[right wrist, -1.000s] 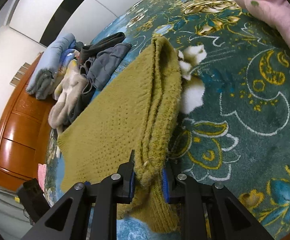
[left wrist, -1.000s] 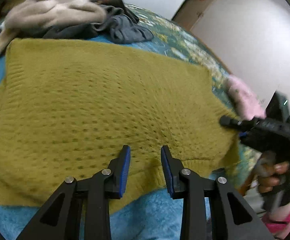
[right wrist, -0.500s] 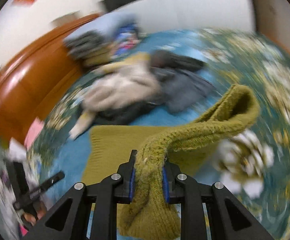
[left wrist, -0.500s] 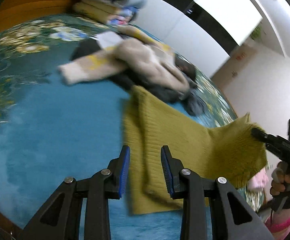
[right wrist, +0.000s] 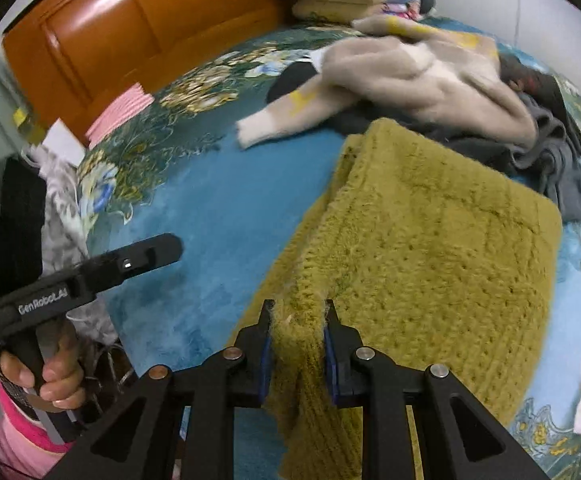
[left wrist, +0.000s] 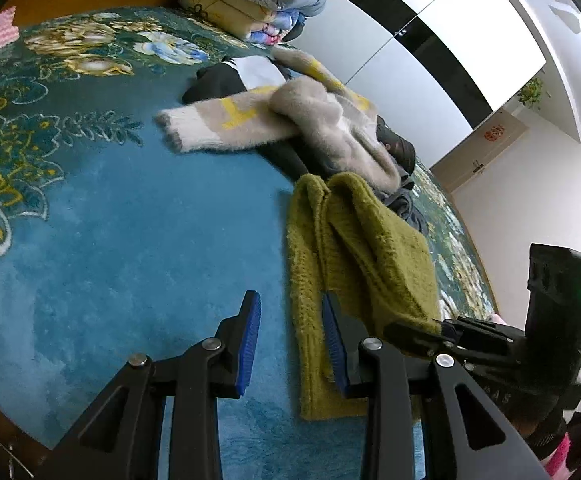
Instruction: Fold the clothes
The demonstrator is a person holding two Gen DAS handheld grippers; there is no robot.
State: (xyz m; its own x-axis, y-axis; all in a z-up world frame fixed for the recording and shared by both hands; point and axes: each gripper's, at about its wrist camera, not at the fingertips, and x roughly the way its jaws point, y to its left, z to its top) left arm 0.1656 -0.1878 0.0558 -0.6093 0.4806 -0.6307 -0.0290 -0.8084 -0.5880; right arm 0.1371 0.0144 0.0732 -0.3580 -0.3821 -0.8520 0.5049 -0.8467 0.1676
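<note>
Olive sweater (right wrist: 430,248) hem cut off below frame; beige sweater (right wrist: 422,76) motion-blurred.

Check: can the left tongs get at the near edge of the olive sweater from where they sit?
Probably yes. The left tongs are open and empty, and the olive sweater edge lies just ahead of them with nothing between. The right tongs already grip its other fold.
</note>
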